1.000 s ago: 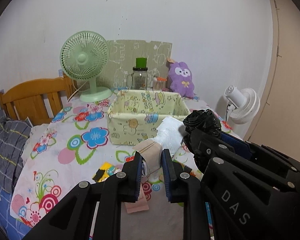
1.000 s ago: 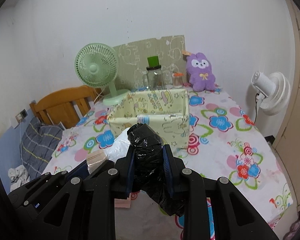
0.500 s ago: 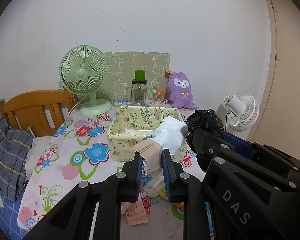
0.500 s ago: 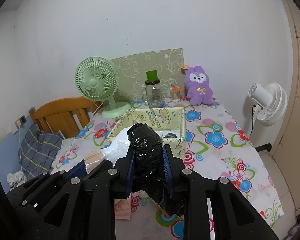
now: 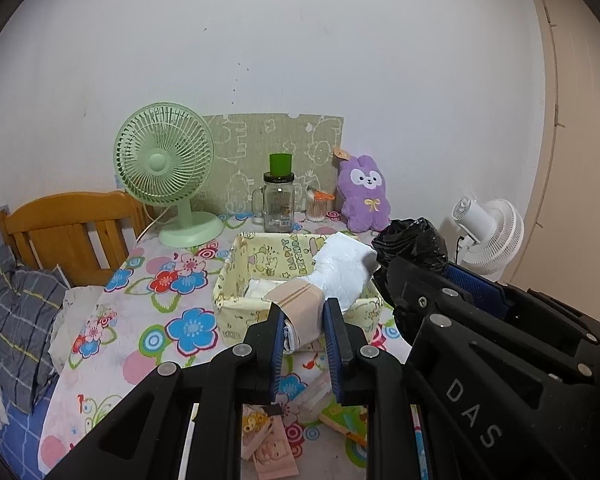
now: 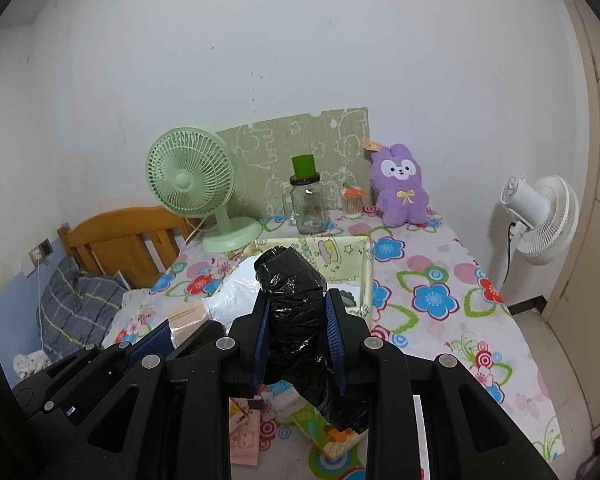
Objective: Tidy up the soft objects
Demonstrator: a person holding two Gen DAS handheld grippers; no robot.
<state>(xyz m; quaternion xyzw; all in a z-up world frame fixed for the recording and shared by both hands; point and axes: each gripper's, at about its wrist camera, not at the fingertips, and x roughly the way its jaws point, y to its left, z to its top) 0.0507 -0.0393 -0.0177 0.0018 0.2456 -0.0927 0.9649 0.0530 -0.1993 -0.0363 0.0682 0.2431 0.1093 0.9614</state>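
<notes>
A white-walled bedroom holds a table under a flower-print cloth (image 5: 148,320), pushed against the wall beside a wooden headboard (image 5: 68,228). Along the back of the table stand a green desk fan (image 5: 164,168), a glass jar with a green cup on its lid (image 5: 278,208), a small tub of cotton swabs (image 5: 316,208) and a purple plush rabbit (image 5: 364,196); a white standing fan (image 6: 540,216) is off the table's right edge. In the middle sits a pale yellow fabric storage box (image 5: 236,308) printed with cartoons.

The left gripper (image 5: 303,344) is clamped on a white plastic-wrapped bundle with a beige band (image 5: 332,276), held above the table so that it juts over the box's near wall. The right gripper (image 6: 298,336), just to its right, is closed on a roll of black plastic bags (image 6: 296,304), also clear of the table, its front end near the box's near edge. Below both, small cards and flat packets (image 5: 272,440) lie on the cloth.
</notes>
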